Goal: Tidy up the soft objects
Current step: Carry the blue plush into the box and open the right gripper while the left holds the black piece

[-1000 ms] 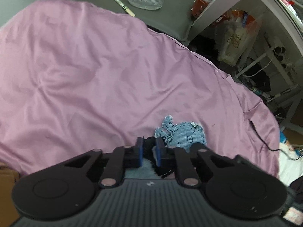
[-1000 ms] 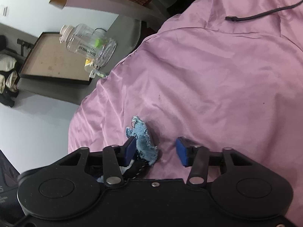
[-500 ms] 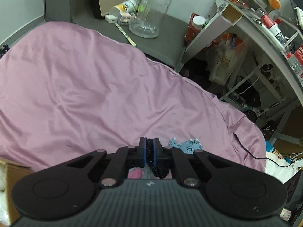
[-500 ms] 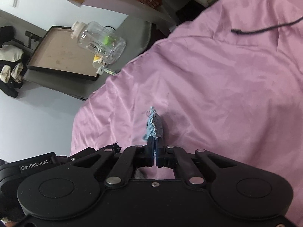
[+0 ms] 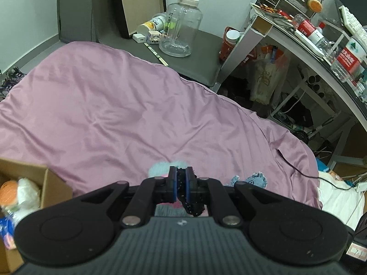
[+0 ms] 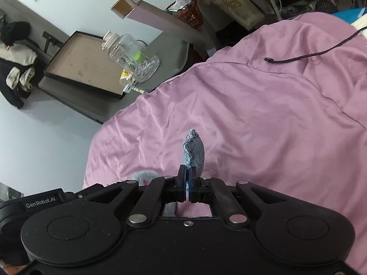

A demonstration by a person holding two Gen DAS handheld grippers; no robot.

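Note:
My left gripper (image 5: 180,176) is shut on a black speckled soft piece (image 5: 192,206), with fluffy blue and pink plush (image 5: 160,168) under its fingers, held above the pink bedsheet (image 5: 110,110). My right gripper (image 6: 187,178) is shut on a blue denim stuffed toy (image 6: 194,151) that sticks up past its fingertips over the sheet. The denim toy also shows in the left wrist view (image 5: 252,180). A cardboard box (image 5: 49,183) with soft toys (image 5: 23,194) inside sits at the lower left.
A black cable (image 6: 305,56) lies on the sheet at the right. A big clear jug (image 5: 181,29) stands on a grey bedside surface (image 5: 197,52). A cluttered white desk (image 5: 298,41) stands at the right. A framed board (image 6: 84,64) rests beyond the bed.
My right gripper closed on the denim toy and lifted it off the sheet. My left gripper rose and drew back with its black piece, and the box came into view.

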